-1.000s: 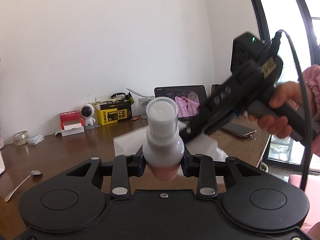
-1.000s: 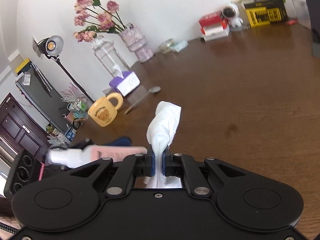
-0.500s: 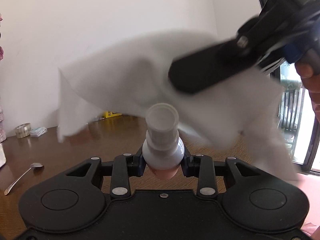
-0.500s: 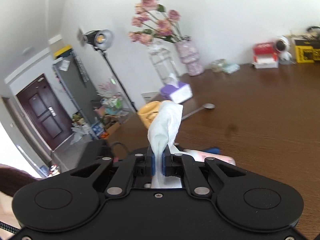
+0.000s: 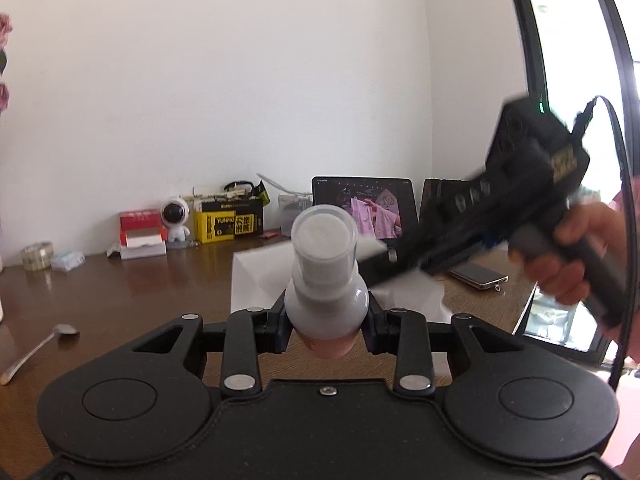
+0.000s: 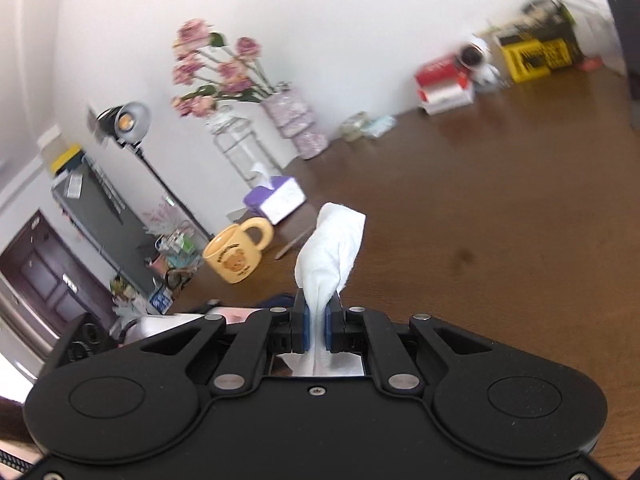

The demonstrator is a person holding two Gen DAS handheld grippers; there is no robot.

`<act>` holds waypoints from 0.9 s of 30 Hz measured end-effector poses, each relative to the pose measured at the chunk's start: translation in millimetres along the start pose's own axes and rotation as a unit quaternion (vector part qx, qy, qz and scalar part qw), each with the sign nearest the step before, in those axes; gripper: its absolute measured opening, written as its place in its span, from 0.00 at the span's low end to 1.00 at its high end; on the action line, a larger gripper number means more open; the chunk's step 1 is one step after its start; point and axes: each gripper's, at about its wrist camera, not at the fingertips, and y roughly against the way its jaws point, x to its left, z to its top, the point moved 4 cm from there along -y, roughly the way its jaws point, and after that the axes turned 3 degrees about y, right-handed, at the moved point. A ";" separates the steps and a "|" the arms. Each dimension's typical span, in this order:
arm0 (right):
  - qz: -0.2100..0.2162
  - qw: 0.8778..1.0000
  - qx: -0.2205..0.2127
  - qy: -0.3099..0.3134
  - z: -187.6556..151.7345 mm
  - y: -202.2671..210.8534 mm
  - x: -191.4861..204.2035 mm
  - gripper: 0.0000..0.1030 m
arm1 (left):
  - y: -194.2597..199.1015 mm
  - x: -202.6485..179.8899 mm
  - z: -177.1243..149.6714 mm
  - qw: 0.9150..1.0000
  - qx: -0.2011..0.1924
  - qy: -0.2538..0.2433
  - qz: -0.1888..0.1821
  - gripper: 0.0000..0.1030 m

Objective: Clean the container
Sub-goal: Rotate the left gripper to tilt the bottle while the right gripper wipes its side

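Left wrist view: spoon on the wooden table far left. Left gripper clamped on a white bottle, cap pointing forward, held above the table. White tissue hangs just behind the bottle. Right gripper is pinched shut on that tissue; yellow mug sits left of it.

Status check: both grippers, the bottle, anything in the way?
Left gripper shut on bottle, cap forward. Right gripper shut on white tissue, beside and behind the bottle. Nothing between them.
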 end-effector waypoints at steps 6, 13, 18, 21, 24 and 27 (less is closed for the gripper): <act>0.026 0.999 -0.002 -0.020 -13.8 -8.2 -12.1 0.08 | -1.6 20.8 9.3 0.995 0.036 0.089 -0.029 0.33; 0.057 0.998 -0.011 -0.038 -23.7 -13.7 -15.8 0.08 | -11.3 43.2 18.6 0.992 0.047 0.120 -0.018 0.33; 0.035 0.999 -0.008 -0.024 -29.6 -15.6 -12.2 0.09 | -11.0 53.6 23.5 0.987 0.041 0.157 -0.017 0.33; 0.036 0.999 -0.003 -0.024 -35.5 -20.2 -10.1 0.08 | -16.2 62.5 26.7 0.979 0.038 0.199 -0.027 0.33; 0.045 0.999 0.005 -0.014 -41.8 -29.2 -2.0 0.08 | -16.4 69.6 27.9 0.969 0.031 0.244 -0.028 0.33; 0.066 0.998 0.008 -0.001 -45.0 -36.8 11.4 0.08 | -19.4 78.9 26.4 0.959 0.028 0.280 -0.023 0.33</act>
